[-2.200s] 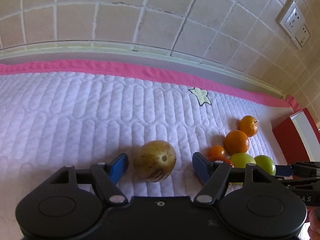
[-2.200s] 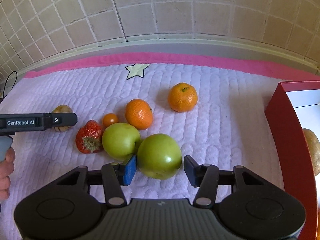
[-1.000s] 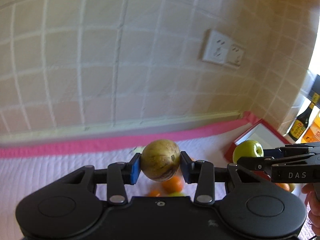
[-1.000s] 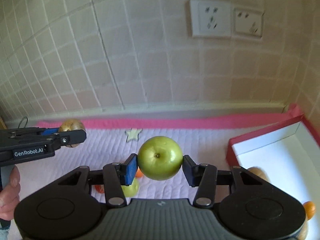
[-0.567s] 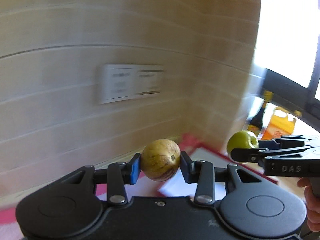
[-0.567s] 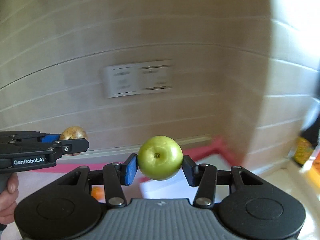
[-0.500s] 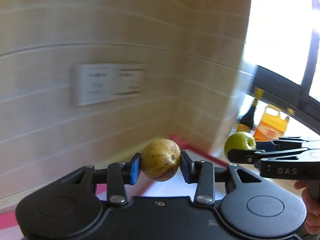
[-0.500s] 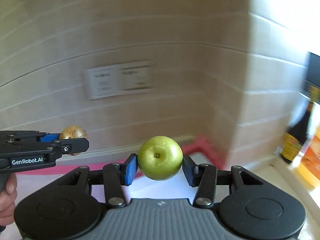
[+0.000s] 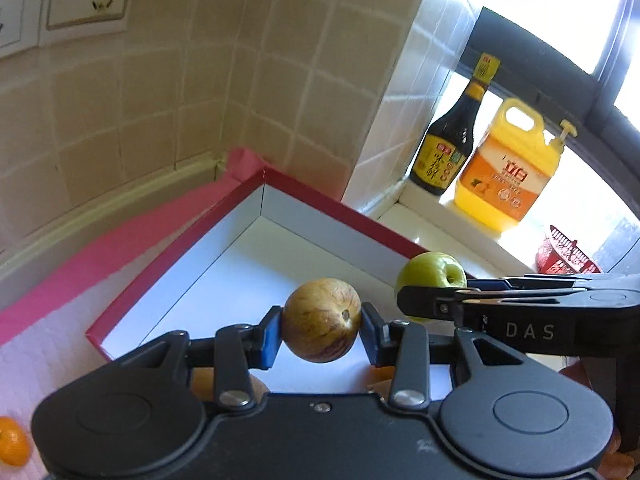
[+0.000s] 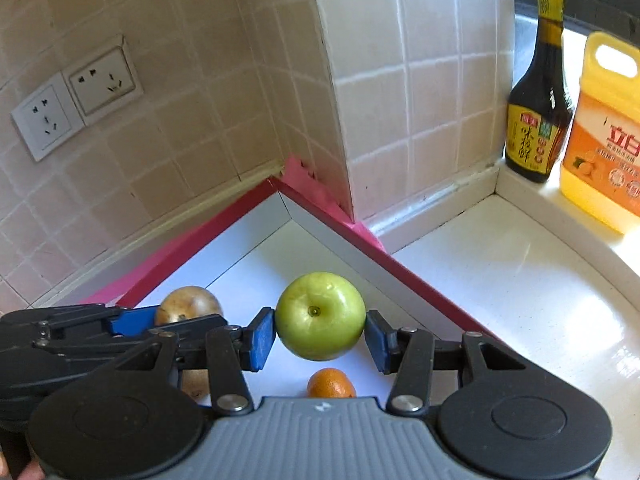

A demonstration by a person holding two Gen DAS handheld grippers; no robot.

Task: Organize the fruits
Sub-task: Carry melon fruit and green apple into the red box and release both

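My left gripper [image 9: 320,334] is shut on a brown-yellow round fruit [image 9: 322,320] and holds it above the white floor of the red-rimmed box [image 9: 304,190]. My right gripper [image 10: 320,338] is shut on a green apple [image 10: 320,316], also above the box [image 10: 332,206]. The apple [image 9: 434,272] and right gripper show at the right in the left wrist view. The brown fruit [image 10: 188,308] and left gripper show at the left in the right wrist view. An orange [image 10: 330,384] and another brown fruit [image 10: 196,384] lie in the box below.
The box sits in the tiled wall corner on a pink-edged white mat [image 9: 48,344]. A dark sauce bottle [image 10: 538,92] and a yellow jug [image 10: 604,136] stand on the window ledge at right. An orange [image 9: 12,446] lies on the mat. A white counter [image 10: 520,292] lies right of the box.
Both grippers closed on their fruits on the mat, lifted them, and swung right. They now hover low over the box, side by side.
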